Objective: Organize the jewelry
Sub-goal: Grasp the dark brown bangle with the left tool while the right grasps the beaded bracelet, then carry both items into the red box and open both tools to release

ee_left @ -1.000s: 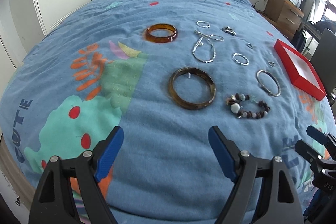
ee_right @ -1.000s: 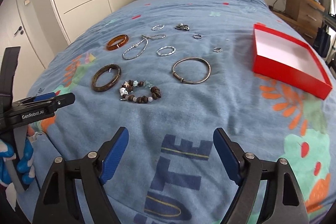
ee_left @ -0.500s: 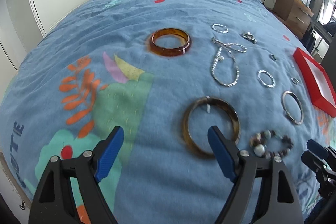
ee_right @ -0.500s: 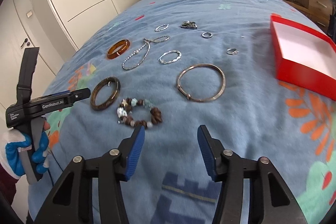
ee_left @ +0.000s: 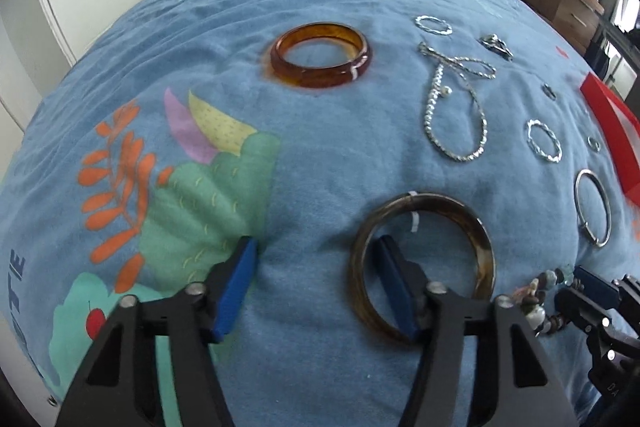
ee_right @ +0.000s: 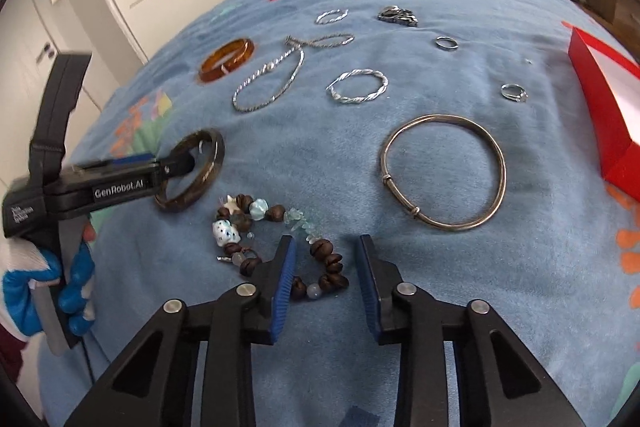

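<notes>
1. Lying flat on the blue printed bedspread [ee_left: 320,7]: dark brown mottled bangle [ee_left: 480,227], its near rim straddled by the half-open, closing left gripper [ee_left: 316,267].
2. Closing around part of the brown-and-pale beaded bracelet [ee_right: 280,247]: right gripper [ee_right: 326,259], narrow, pads not yet pressing.
3. Sitting nearby: thin silver bangle [ee_right: 444,171], amber bangle [ee_left: 320,55], red box [ee_right: 600,107].

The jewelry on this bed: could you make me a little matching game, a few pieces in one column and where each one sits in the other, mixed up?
Things:
1. dark brown bangle
2. beaded bracelet
3. amber bangle
4. red box

Places:
A. lying alone, far from both grippers
B. at the bed's right edge
C. rim between the left gripper's fingers
D. beads between the right gripper's fingers

Pairs: 1-C, 2-D, 3-A, 4-B
</notes>
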### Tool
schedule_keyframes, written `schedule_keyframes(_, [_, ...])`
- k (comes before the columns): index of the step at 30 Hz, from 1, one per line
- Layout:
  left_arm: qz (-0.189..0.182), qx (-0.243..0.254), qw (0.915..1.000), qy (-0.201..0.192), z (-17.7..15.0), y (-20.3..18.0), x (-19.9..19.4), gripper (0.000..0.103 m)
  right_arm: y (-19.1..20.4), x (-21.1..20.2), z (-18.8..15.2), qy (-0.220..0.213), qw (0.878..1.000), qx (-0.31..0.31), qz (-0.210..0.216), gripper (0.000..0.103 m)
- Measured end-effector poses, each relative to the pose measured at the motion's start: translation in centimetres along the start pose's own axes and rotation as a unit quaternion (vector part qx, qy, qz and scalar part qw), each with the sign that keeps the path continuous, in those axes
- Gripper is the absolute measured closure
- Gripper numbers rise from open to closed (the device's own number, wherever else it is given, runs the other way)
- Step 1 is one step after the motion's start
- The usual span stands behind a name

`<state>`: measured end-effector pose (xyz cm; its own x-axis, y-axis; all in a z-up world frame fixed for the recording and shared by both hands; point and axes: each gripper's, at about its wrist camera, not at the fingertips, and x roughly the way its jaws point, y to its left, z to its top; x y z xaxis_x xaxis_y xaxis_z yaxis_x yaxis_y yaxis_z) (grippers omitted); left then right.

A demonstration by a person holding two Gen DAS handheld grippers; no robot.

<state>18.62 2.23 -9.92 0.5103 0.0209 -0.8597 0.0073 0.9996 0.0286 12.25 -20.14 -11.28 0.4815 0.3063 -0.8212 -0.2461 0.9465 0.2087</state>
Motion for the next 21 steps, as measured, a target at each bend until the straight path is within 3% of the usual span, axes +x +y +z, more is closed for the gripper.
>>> schedule_keyframes(2, [0.003, 0.007, 1.0000, -0.005, -0.2, -0.4, -0.4, 0.081, 0.0, 0.0, 0.0, 0.005, 1.000, -0.006, -0.007, 0.091])
schedule_keyframes(4, [0.009, 0.013, 0.9999, -0.006, -0.2, -0.5, -0.6, 0.093, -0.4, -0.3, -0.2, 0.007, 1.000, -0.006, -0.008, 0.092])
schedule_keyframes(12, [0.006, -0.008, 0.9997, -0.022, -0.6, 0.6, -3.9, 0.095, -0.9, -3.3, -1.0, -0.016, 1.000, 0.007, 0.006, 0.093])
schedule_keyframes(21, [-0.005, 0.002, 0.9988, -0.049, -0.9, -0.8, -8.8, 0.095, -1.7, -9.3, -1.9, -0.067, 0.998, 0.008, -0.006, 0.094])
